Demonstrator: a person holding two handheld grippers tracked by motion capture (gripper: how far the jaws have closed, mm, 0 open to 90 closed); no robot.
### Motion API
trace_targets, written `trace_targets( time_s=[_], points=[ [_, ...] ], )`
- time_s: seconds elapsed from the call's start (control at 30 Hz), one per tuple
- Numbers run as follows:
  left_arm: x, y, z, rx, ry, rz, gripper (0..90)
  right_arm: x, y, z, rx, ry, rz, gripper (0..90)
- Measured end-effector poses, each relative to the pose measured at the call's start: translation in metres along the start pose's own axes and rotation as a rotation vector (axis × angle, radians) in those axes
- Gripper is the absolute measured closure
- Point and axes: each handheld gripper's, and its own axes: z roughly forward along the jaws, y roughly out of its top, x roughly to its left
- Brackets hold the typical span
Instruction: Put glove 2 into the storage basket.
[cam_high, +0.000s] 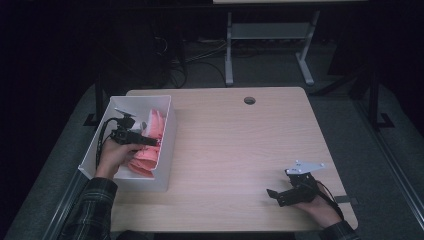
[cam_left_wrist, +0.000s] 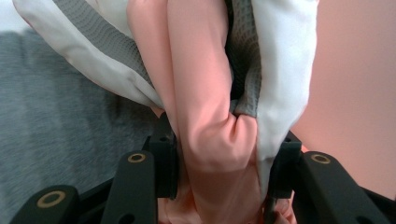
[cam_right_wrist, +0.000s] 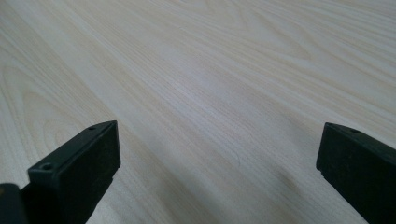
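Left gripper (cam_left_wrist: 219, 186), black, two-jawed: a bunched fold of salmon-pink fabric with white and grey mesh panels (cam_left_wrist: 205, 93) runs straight up between its jaws. In the left gripper view the cloth fills the whole gap, its pink fold against the inner face of one jaw and its white panel against the inner face of the other; the jaws stand part-way apart and appear to be clamped on the bundle, though the contact faces themselves are hidden by cloth. Beyond the jaw tips the fabric spreads upward and outward; grey textile lies off to one side of them, plain pink to the other.

In the high view this gripper (cam_high: 145, 141) sits inside the white rectangular plastic bin (cam_high: 170, 135) at the table's near left, jaws buried in the pink garment pile (cam_high: 147, 160).

Right gripper (cam_right_wrist: 219, 158): jaws spread wide, nothing between them, bare light wood-grain tabletop (cam_right_wrist: 210, 70) ahead of and beneath the tips. In the high view it (cam_high: 274, 194) rests low at the table's near right corner, well apart from the bin.
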Motion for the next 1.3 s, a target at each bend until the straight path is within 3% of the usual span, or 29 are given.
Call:
trace_targets(
  time_s=[0.2,0.37,0.47,0.6,0.8,1.07,1.3],
  points=[
    [0.005,-0.003,0.005,0.016,-0.022,0.005,48.4,0.000,0.000,0.001,-0.001,0.002,-0.010,0.0],
    [0.005,-0.003,0.006,0.006,-0.006,0.009,31.7,0.000,0.000,0.000,-0.002,-0.001,-0.009,0.0],
    [0.002,-0.003,0.003,0.005,0.031,0.040,23.6,0.000,0.000,0.000,-0.001,0.000,0.000,0.0],
    [-0.001,-0.004,-0.004,-0.019,0.058,0.044,16.3,0.000,0.000,0.000,-0.003,0.002,0.000,0.0],
    [-0.008,-0.002,-0.022,-0.054,0.099,0.069,14.6,0.000,0.000,0.000,-0.003,0.004,-0.006,0.0],
    [-0.023,0.006,-0.048,-0.085,0.146,0.138,14.6,0.000,0.000,0.000,0.000,0.004,-0.003,0.0],
    [-0.051,0.014,-0.071,-0.159,0.148,0.213,14.6,0.000,0.000,0.000,-0.001,0.007,-0.006,0.0]
  ],
)
